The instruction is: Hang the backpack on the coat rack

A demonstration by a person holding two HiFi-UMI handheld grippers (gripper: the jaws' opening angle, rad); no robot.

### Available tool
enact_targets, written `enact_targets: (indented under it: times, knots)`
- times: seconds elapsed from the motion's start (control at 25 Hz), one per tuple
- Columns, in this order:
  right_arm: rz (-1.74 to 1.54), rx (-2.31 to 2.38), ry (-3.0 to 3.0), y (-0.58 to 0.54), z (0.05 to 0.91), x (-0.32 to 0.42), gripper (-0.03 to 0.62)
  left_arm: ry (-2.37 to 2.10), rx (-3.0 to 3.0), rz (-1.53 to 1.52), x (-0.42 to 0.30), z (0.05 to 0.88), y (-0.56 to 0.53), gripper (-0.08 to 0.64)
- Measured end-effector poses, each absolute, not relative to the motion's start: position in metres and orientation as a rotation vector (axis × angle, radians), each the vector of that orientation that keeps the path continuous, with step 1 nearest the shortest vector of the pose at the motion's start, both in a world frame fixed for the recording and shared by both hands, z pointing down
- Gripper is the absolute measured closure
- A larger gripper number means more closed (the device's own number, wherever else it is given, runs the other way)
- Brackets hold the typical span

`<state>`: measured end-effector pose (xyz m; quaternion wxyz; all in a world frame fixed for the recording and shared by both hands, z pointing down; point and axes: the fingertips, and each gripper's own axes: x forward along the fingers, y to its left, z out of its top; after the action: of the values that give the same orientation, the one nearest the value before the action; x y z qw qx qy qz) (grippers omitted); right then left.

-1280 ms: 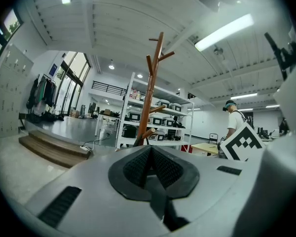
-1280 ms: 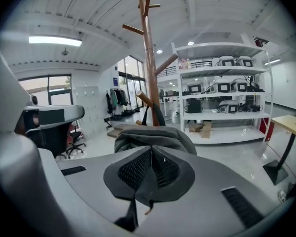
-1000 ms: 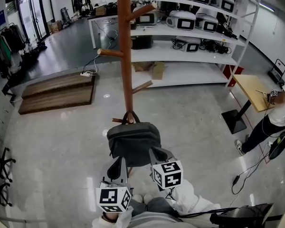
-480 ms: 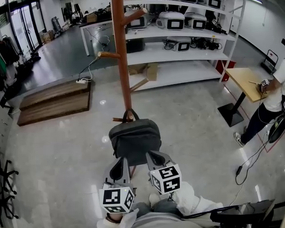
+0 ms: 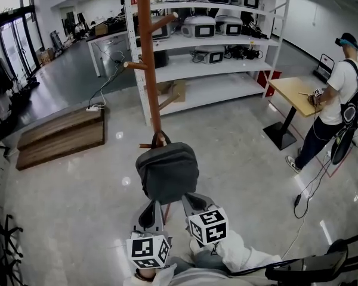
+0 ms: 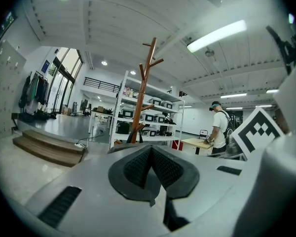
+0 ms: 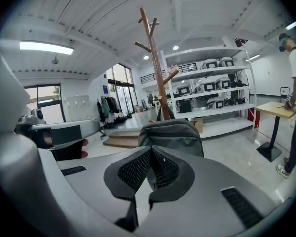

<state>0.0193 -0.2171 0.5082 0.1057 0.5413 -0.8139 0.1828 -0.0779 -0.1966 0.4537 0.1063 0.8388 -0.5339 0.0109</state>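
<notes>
A dark grey backpack (image 5: 167,171) hangs in the air just ahead of both grippers. In the head view its top handle (image 5: 160,139) overlaps the foot of the brown wooden coat rack (image 5: 144,52) beside a low peg. My left gripper (image 5: 150,212) reaches under its near left edge with jaws shut; the grip itself is hidden. My right gripper (image 5: 191,200) is shut at the near right edge. In the right gripper view the backpack (image 7: 172,135) bulges right past the closed jaws (image 7: 149,174). The left gripper view shows closed jaws (image 6: 152,174) and the rack (image 6: 144,90) ahead.
White shelves (image 5: 221,40) with machines stand behind the rack. A person (image 5: 337,94) stands at a small wooden table (image 5: 292,91) on the right. A low wooden platform (image 5: 59,137) lies at the left. A cable (image 5: 301,219) runs over the floor at the right.
Both grippers and the backpack have moved toward the coat rack. The rack and shelves now sit further left in the head view. Neither grip has changed.
</notes>
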Motion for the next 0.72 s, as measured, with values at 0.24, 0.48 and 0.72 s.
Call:
enact_targets:
  times: [0.24, 0.48, 0.72]
  knots:
    - [0.48, 1.646, -2.364, -0.205, 0.5, 0.021, 0.58, -1.547, 2.488, 0.039, -0.073, 0.456, -0.192, 0.558]
    - [0.453, 1.653, -2.375, -0.202, 0.489, 0.017, 0.58, -1.563, 2.477, 0.047, -0.071, 0.453, -0.189, 0.558]
    - [0.448, 1.669, -2.379, -0.205, 0.491, 0.025, 0.58, -1.602, 2.447, 0.052, -0.072, 0.455, -0.195, 0.558]
